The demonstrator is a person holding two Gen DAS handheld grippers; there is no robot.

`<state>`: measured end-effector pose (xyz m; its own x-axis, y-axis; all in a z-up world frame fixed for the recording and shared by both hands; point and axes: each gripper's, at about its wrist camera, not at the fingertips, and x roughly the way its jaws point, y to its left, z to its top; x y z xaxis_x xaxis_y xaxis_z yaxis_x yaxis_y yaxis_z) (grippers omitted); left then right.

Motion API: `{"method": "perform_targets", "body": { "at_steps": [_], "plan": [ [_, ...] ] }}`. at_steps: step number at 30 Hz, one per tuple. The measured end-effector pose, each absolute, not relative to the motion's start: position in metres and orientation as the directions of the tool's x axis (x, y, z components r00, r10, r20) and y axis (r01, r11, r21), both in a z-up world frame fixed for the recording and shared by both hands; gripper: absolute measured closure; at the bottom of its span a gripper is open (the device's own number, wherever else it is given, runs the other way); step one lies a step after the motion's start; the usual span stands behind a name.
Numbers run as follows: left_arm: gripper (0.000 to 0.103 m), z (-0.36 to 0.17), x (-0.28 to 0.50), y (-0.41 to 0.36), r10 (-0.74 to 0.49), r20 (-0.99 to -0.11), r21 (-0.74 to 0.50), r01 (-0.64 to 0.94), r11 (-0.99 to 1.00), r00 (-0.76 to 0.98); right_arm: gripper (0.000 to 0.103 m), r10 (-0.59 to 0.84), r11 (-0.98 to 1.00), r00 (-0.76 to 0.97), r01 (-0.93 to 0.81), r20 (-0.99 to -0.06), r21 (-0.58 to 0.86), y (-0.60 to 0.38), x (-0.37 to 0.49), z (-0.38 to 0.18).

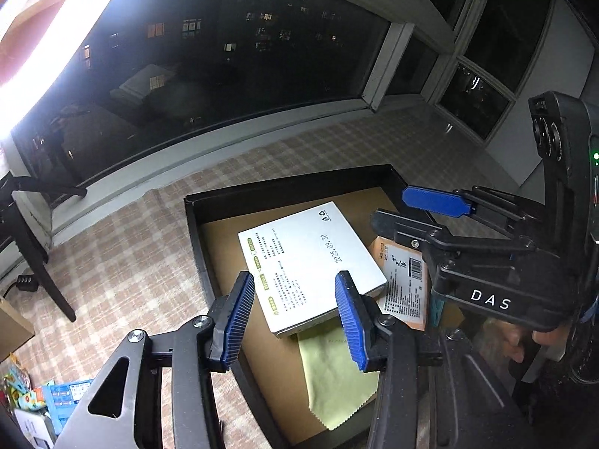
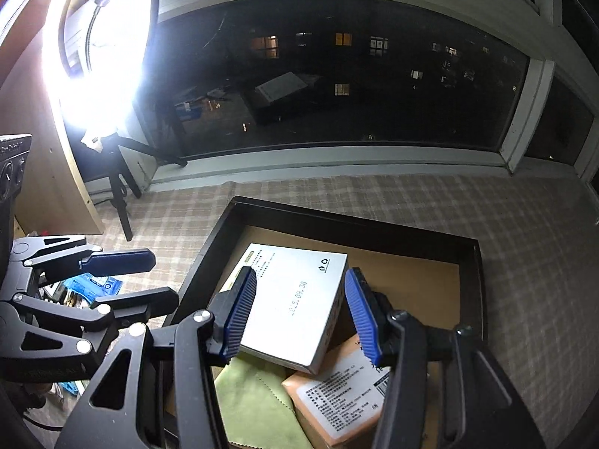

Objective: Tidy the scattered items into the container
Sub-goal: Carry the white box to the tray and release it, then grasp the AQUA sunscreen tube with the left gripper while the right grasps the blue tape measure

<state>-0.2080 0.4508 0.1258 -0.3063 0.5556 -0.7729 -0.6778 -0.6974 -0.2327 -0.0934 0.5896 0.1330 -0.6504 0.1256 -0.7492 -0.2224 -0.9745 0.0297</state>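
A black-walled tray (image 1: pixel 284 186) (image 2: pixel 337 220) with a brown floor sits on the checked cloth. Inside it lie a white box (image 1: pixel 310 262) (image 2: pixel 295 299) with printed text, a yellow-green cloth (image 1: pixel 337 370) (image 2: pixel 258 404) and an orange packet (image 1: pixel 406 292) (image 2: pixel 337 400). The white box rests partly on the cloth and the packet. My left gripper (image 1: pixel 295 321) is open and empty above the tray's near left part. My right gripper (image 2: pixel 299 314) is open and empty above the white box; it also shows in the left wrist view (image 1: pixel 415 209).
A dark window (image 2: pixel 355 75) with a pale sill runs along the far side. A bright ring lamp on a tripod (image 2: pixel 101 37) stands at the left. Colourful packets (image 1: pixel 41 400) (image 2: pixel 93 284) lie to the left of the tray.
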Motion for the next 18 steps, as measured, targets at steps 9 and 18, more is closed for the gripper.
{"method": "perform_targets", "body": {
  "at_steps": [9, 18],
  "plan": [
    [0.061, 0.143, -0.195, 0.432, 0.562, -0.758, -0.231, -0.67, -0.706, -0.331, 0.054, 0.129, -0.979, -0.667, -0.201, -0.734, 0.01, 0.574, -0.083, 0.15],
    [0.061, 0.175, -0.17, 0.398, 0.558, -0.733, -0.2, -0.66, -0.724, -0.39, 0.054, 0.125, -0.987, -0.7, -0.161, -0.704, -0.015, 0.543, -0.061, 0.182]
  ]
}}
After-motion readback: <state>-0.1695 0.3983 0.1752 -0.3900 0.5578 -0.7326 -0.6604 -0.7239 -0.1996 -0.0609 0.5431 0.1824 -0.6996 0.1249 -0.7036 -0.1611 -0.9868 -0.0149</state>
